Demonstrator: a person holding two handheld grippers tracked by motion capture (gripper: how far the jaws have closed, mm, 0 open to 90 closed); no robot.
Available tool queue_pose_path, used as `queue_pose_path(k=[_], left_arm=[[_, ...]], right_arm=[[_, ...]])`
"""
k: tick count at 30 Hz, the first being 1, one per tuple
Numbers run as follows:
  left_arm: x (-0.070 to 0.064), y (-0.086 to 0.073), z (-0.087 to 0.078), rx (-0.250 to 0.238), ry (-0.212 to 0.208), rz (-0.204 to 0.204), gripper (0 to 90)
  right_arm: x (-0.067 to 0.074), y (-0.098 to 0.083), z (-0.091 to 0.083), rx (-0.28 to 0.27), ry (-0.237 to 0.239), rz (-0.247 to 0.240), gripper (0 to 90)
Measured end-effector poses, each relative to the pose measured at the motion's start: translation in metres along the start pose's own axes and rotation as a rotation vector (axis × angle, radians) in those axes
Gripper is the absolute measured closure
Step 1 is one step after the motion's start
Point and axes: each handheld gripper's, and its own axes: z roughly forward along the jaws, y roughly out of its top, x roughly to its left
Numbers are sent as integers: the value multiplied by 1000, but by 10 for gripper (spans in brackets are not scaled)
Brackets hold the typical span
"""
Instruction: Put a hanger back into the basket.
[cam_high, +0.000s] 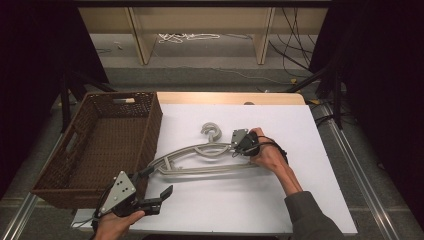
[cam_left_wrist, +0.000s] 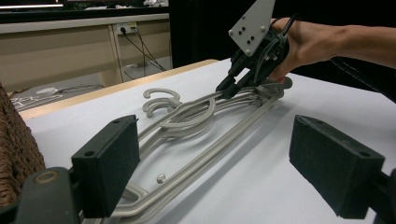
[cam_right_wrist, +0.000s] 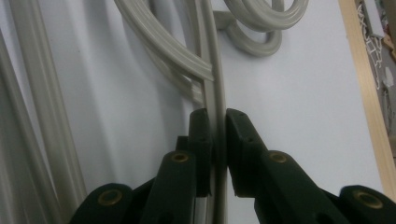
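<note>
A brown wicker basket (cam_high: 150, 120) stands at the left end of the white table (cam_high: 240, 205), partly over the table's left edge. Just beside the basket's near right corner hovers the left gripper (cam_high: 159, 182), its jaws spread wide with nothing between them; in the left gripper view they frame the near ends of the hangers. The grey plastic hangers (cam_high: 210, 170) lie flat in a stack right of the basket, long axis running from the basket's near right corner out to the right and slightly away. Their hooks (cam_high: 212, 131) point away from the person; two hooks can be counted, but the exact number of hangers I cannot tell. At the stack's right end, farthest from the basket, the right gripper (cam_high: 236, 148) has its jaws closed narrow on one hanger bar. No writing or labels can be read.
</note>
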Motion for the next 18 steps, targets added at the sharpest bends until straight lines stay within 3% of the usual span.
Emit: queue_pose_path(k=[13, 14, 18], left_arm=[[0, 0, 1, 6, -1, 5, 157], [1, 0, 1, 6, -1, 6, 158], [1, 0, 0, 7, 2, 12, 157]], right_arm=[[-2, -3, -5, 12, -13, 14, 830], [-2, -2, -9, 2, -15, -6, 830], [-3, 0, -14, -6, -30, -14, 830]])
